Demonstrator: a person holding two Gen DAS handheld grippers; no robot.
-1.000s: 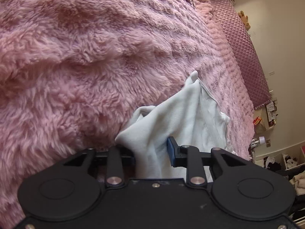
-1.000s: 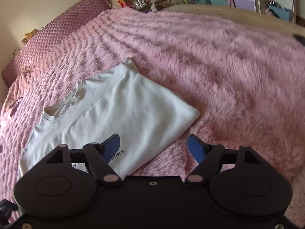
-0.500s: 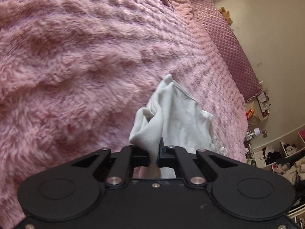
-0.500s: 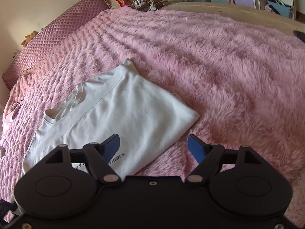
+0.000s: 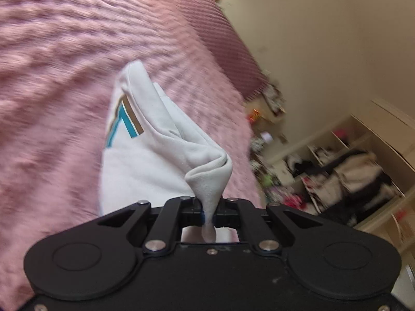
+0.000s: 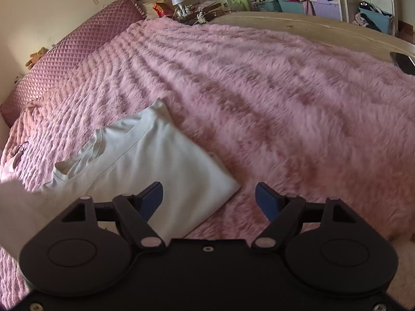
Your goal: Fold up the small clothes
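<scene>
In the right wrist view, a quilted mauve headboard cushion [image 6: 85,39] runs along the upper left, with a small plush toy [image 6: 36,57] at its near end. Below it the white T-shirt [image 6: 145,160] lies in the lower left on the shaggy pink blanket [image 6: 285,103]; its long axis slants from the lower left toward the upper right corner at mid-frame, its ribbed neckline on the left edge. The cloth looks smooth and soft, folded to a rough rectangle with one blunt corner at lower centre. The right gripper [image 6: 208,200] hangs at bottom centre, its blue-padded jaws spread wide with nothing between them, the left pad over the shirt's edge, the right over bare blanket. At upper right, blue and purple storage bins [image 6: 293,5] on open shelves are stuffed with crumpled clothes. In the left wrist view, which is blurred, the left gripper [image 5: 208,213] at bottom centre is clamped tight on a bunched corner of the shirt [image 5: 160,140], lifting it into a peaked fold; a teal and brown stripe print [image 5: 124,121] shows on its left face. Cluttered shelves [image 5: 350,176] stand at right.
</scene>
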